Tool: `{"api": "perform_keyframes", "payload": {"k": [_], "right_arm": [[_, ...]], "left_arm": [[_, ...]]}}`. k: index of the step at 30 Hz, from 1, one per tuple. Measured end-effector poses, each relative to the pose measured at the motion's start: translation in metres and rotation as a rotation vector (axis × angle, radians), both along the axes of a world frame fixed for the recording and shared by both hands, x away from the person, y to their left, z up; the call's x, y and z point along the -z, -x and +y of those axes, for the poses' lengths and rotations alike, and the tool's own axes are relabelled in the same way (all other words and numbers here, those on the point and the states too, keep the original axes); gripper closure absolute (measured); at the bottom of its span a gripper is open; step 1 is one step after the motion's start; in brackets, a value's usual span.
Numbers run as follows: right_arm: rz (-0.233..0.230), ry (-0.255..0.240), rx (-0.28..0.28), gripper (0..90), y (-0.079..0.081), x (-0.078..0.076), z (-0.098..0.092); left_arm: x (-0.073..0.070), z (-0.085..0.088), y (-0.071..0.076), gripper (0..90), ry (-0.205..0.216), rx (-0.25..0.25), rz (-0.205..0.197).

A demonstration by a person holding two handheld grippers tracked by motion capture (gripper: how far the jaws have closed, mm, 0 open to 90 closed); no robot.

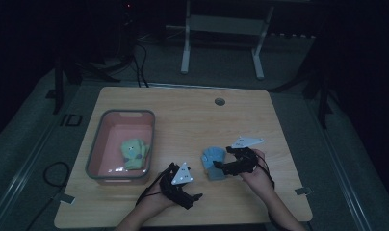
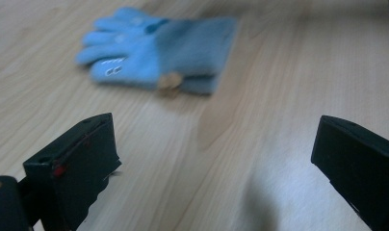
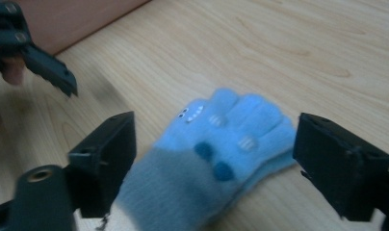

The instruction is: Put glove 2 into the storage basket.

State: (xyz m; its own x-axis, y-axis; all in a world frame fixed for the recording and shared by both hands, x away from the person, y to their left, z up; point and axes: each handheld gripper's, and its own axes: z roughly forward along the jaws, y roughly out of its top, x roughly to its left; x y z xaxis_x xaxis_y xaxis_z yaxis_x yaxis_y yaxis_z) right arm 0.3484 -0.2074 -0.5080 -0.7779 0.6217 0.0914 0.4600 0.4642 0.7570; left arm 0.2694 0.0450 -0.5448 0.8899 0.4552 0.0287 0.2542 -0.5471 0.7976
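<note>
A light blue glove (image 1: 214,161) with a grey cuff lies flat on the wooden table (image 1: 192,115), right of centre. My right gripper (image 1: 220,166) is at its right side, jaws wide apart. In the right gripper view the glove (image 3: 216,154) lies between the two jaws of the right gripper (image 3: 212,163), and the pads do not press on it. My left gripper (image 1: 195,197) stands open near the front edge with nothing in it. From the left gripper (image 2: 212,168) the glove (image 2: 159,53) lies a short way ahead. One jaw of the left gripper (image 3: 48,72) also appears at the upper left of the right gripper view.
A pink bin with a grey rim (image 1: 120,113) stands at the table's left, and a green glove (image 1: 135,153) lies inside it. A round cable hole (image 1: 220,101) sits near the far edge. Beyond the table stands a white frame (image 1: 221,29) on the dark floor.
</note>
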Motion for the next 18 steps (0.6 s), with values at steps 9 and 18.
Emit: {"api": "perform_keyframes", "payload": {"k": [9, 18], "right_arm": [[0.076, -0.047, 0.006, 16.1, -0.026, -0.002, -0.006], [0.135, -0.023, 0.028, 15.2, -0.048, 0.016, 0.003]], "left_arm": [[-0.005, -0.027, -0.012, 13.6, -0.042, 0.13, -0.109], [-0.006, -0.063, -0.031, 17.5, -0.126, 0.24, -0.178]]}}
